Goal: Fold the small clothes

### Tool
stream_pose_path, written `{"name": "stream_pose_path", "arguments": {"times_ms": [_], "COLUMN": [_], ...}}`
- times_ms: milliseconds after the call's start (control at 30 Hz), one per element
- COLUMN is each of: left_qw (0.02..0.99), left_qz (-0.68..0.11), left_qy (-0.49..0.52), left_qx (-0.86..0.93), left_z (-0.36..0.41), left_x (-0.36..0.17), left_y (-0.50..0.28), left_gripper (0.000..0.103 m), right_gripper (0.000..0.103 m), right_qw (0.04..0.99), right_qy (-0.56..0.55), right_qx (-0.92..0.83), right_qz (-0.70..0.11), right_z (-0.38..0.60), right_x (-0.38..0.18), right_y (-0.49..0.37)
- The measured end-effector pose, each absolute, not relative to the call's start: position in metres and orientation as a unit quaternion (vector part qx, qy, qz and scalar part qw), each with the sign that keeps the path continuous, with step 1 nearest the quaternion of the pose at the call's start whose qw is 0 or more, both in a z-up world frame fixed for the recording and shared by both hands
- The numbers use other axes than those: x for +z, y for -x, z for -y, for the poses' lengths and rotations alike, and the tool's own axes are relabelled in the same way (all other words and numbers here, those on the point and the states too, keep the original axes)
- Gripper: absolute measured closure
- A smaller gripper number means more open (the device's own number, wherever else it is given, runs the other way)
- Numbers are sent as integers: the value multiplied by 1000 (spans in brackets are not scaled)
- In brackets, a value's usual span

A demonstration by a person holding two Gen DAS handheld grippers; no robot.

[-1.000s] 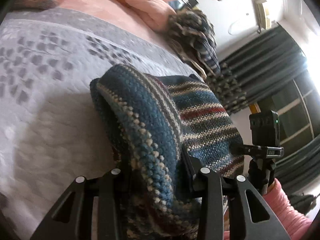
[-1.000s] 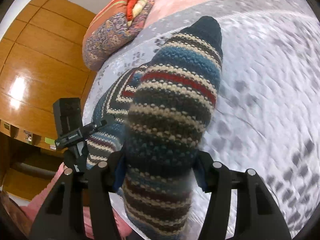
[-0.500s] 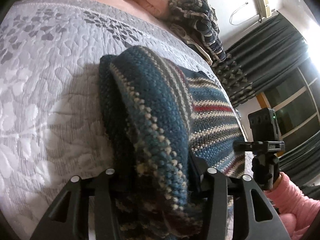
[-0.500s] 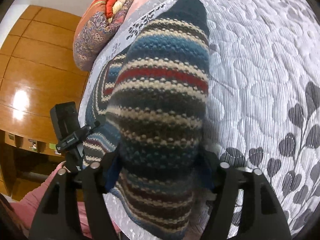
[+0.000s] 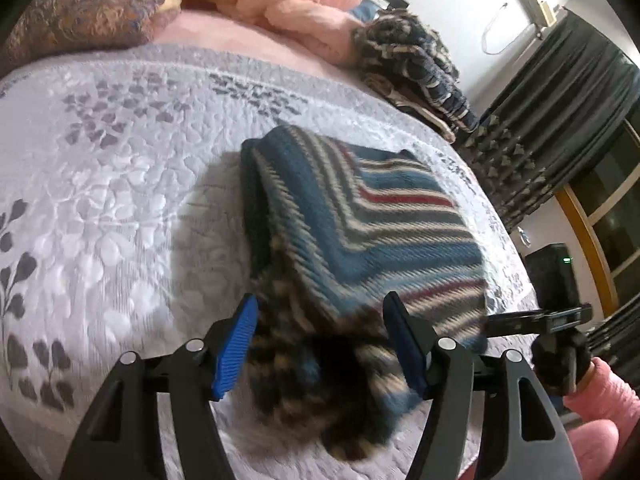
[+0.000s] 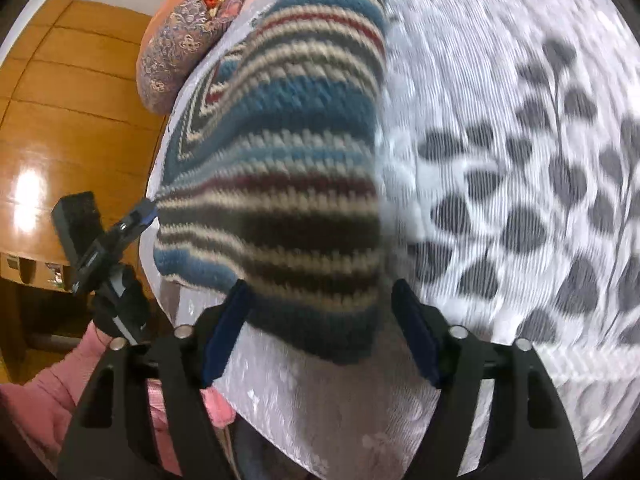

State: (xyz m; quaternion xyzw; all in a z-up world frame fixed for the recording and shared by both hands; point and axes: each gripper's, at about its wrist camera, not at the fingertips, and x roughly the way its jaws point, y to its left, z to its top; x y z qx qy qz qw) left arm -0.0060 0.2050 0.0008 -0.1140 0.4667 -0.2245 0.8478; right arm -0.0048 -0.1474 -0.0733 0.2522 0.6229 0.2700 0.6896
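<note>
Left wrist view: a striped knit [image 5: 360, 240] is lying folded on a white quilt [image 5: 100, 200] patterned with grey leaves. The left gripper [image 5: 320, 344] is being held spread wide, its blue pads [image 5: 236, 344] apart on either side of the knit's near, bunched end, with no grip visible. Beyond the knit, a dark plaid bundle [image 5: 416, 60] is lying on a pink blanket [image 5: 280, 12], beside a patterned pillow [image 5: 80, 12]. Dark curtains [image 5: 560, 100] are hanging at the right. The other gripper's camera and a pink sleeve [image 5: 600, 392] are showing at the lower right.

Right wrist view, blurred: the knit [image 6: 280, 180] is filling the centre of the view, on the quilt [image 6: 520, 160]. The right gripper [image 6: 320, 336] is also spread, its pads flanking the knit's near edge. A wooden wardrobe [image 6: 60, 120] and the pillow [image 6: 180, 52] are showing at the left.
</note>
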Motion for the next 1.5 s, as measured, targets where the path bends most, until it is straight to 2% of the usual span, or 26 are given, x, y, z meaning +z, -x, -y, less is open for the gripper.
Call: {"name": "stream_pose_path", "arguments": {"times_ms": [33, 67, 133, 300, 567, 733, 900, 1000, 1233, 1500], "left_qw": [849, 850, 852, 849, 833, 825, 816, 823, 843, 864], "left_qz": [-464, -463, -469, -492, -523, -535, -551, -544, -524, -500], "left_qy": [114, 110, 81, 28, 49, 53, 41, 31, -18, -31], "left_qx": [-226, -227, -219, -191, -175, -175, -169, -161, -123, -54], "left_z": [-202, -199, -188, -180, -193, -194, -191, -188, -180, -176], "left_x": [2, 2, -5, -26, -51, -46, -20, 3, 51, 97], "left_y": [10, 15, 19, 18, 15, 13, 12, 16, 36, 66], "left_gripper": [37, 37, 37, 38, 36, 35, 37, 34, 23, 22], "right_gripper": [51, 54, 69, 72, 71, 64, 26, 16, 13, 11], "right_qw": [683, 681, 685, 688, 679, 693, 743, 767, 790, 802], "right_qy": [-262, -265, -255, -250, -265, -247, -178, -131, -69, -48], "right_qx": [275, 275, 276, 277, 256, 242, 200, 177, 127, 91], "right_qz": [-624, -625, -624, -622, -635, -633, -613, -603, -596, -588], "right_z": [148, 149, 150, 153, 156, 149, 139, 131, 111, 94], "right_x": [-75, -75, -68, -60, -84, -69, -22, 2, 39, 67], "right_y": [7, 10, 13, 19, 23, 24, 29, 35, 52, 71]}}
